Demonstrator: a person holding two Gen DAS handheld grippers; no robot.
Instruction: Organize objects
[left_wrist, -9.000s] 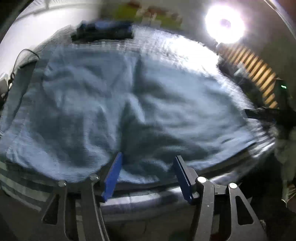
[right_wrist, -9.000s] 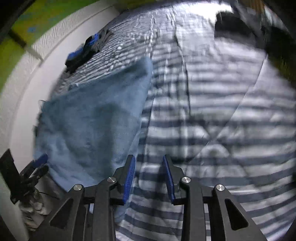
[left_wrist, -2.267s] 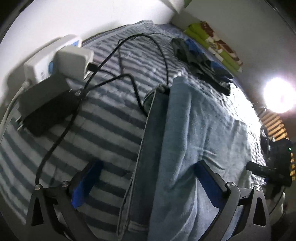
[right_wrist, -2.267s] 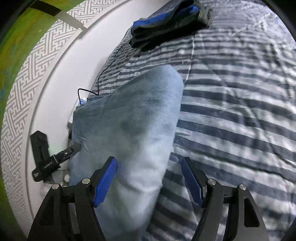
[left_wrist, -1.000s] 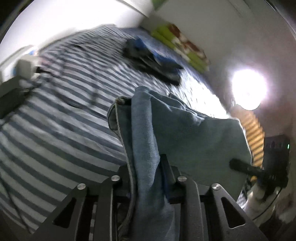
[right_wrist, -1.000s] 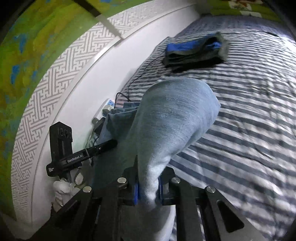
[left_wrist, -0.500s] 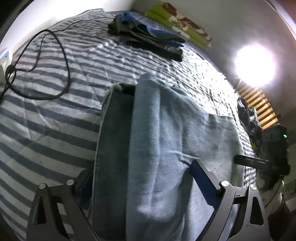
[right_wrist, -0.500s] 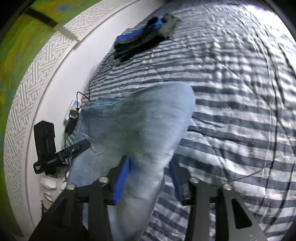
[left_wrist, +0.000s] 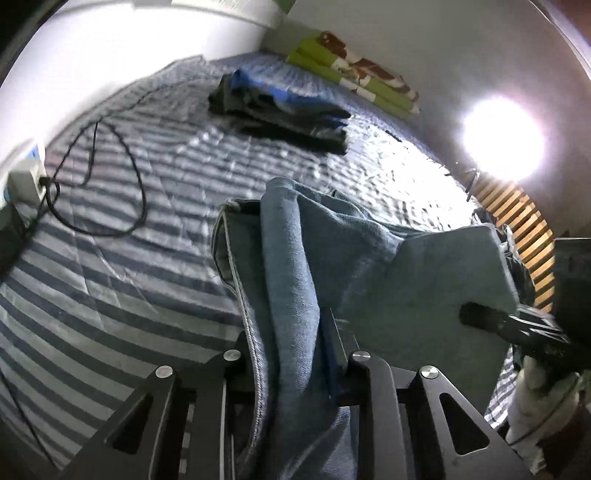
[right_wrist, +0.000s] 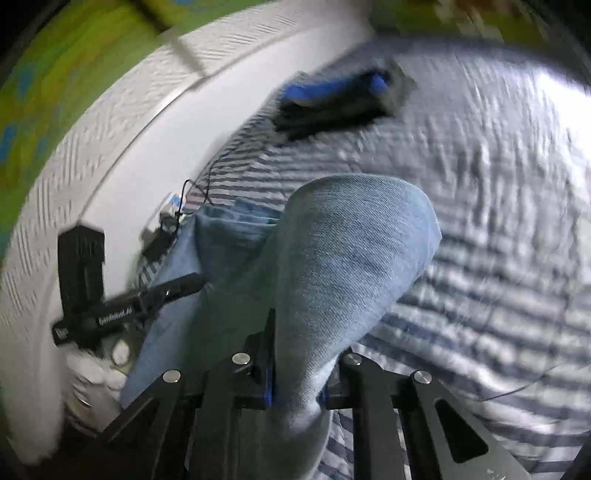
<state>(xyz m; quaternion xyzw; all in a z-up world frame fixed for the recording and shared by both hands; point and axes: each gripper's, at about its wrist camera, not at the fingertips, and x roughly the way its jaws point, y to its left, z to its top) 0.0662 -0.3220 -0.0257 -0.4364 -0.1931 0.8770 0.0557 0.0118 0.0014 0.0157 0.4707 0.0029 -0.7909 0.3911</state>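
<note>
Closing on folded jeans (left_wrist: 295, 280): left gripper (left_wrist: 291, 354) fingers, right gripper (right_wrist: 295, 369) fingers, both nearly together, denim pinched.

Matt blue denim jeans (left_wrist: 291, 258), striped cloth bedspread (left_wrist: 110, 258)

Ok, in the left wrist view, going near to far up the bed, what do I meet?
Left gripper, closing on the blue jeans → bare striped bedcover → dark folded clothes with blue → green patterned bedding at the wall.

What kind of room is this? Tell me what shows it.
Probably a bedroom: a striped bedspread fills the view, with folded dark clothes and blue jeans on it, and a charger cable near the wall.
</note>
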